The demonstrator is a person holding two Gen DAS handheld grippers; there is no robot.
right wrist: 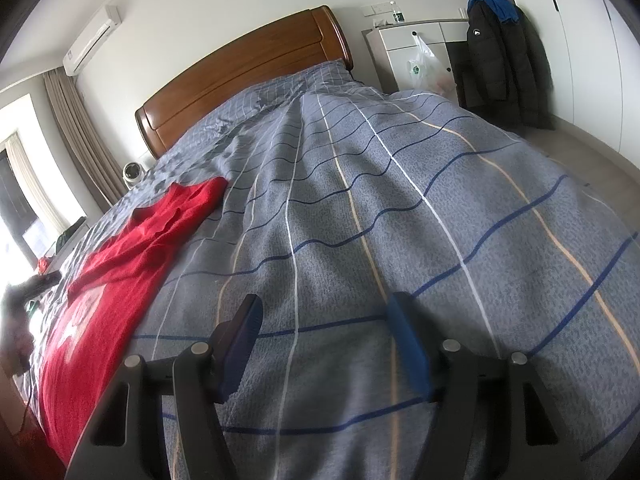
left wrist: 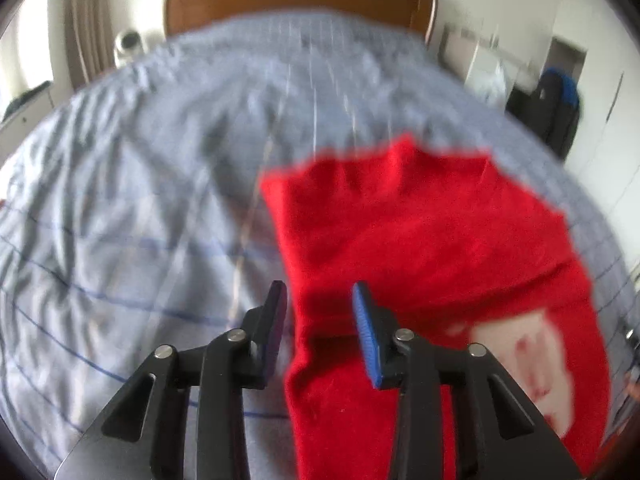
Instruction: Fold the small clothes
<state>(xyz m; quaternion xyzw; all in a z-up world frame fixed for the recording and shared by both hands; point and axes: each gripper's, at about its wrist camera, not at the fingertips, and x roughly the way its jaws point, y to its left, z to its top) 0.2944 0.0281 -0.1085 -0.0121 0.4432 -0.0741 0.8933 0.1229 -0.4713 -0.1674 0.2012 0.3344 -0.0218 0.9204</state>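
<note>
Left gripper: the left gripper (left wrist: 320, 328) hangs above the near-left edge of the garment, jaws spread apart with nothing between them — the red cloth shows through the gap, but the blur hides whether the tips touch it.
Right gripper: the right gripper (right wrist: 324, 344) sits over bare bedspread, jaws wide apart and holding nothing, well to the right of the garment.
Garment: a red shirt (left wrist: 432, 264) lies spread on the bed, partly folded, a layer lapped across its middle; a pale printed patch shows on its near-right part. In the right wrist view it (right wrist: 120, 264) stretches along the bed's left side.
Bed: a grey-blue bedspread (right wrist: 360, 208) with blue, white and tan lines — rumpled in places — covers the bed, which ends at a wooden headboard (right wrist: 240, 76).
Room: a black jacket (right wrist: 500, 56) hangs at the right, beside a white cabinet (right wrist: 404, 44) with a plastic bag on its front.
</note>
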